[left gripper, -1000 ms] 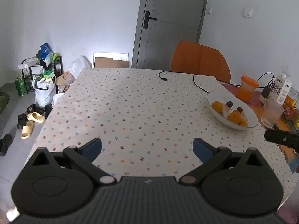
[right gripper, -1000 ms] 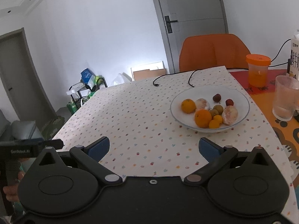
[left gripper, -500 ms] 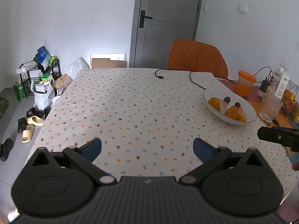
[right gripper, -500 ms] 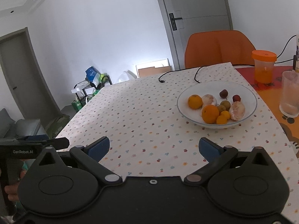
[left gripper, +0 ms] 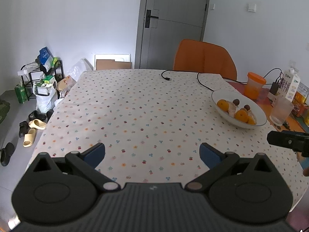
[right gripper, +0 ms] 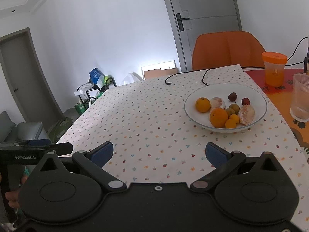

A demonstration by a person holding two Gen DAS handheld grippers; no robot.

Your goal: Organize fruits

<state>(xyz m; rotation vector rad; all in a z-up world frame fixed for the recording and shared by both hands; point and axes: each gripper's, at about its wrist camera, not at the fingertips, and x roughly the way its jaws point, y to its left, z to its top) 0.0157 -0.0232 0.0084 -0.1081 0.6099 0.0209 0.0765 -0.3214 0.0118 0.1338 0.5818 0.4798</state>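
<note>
A white bowl (right gripper: 256, 94) stands on the right side of the dotted tablecloth (right gripper: 146, 116). It holds several fruits: oranges (right gripper: 218, 117), peeled citrus (right gripper: 246, 114), small dark red fruits (right gripper: 232, 96) and a greenish one. The bowl also shows in the left wrist view (left gripper: 222, 94). My right gripper (right gripper: 158, 152) is open and empty above the table's near edge, short of the bowl. My left gripper (left gripper: 152, 152) is open and empty over the near edge, left of the bowl.
An orange chair (right gripper: 227, 48) stands behind the table. A black cable (right gripper: 202, 75) lies at the far side. An orange-lidded cup (right gripper: 274, 68), a ribbed glass (right gripper: 301, 96) and a milk carton (left gripper: 291, 85) stand right of the bowl. Shoes and bags (left gripper: 36, 104) lie on the floor at left.
Both grippers have tilted and shifted slightly, so the bowl sits a little nearer and more central in the right wrist view. Both stay open and empty.
</note>
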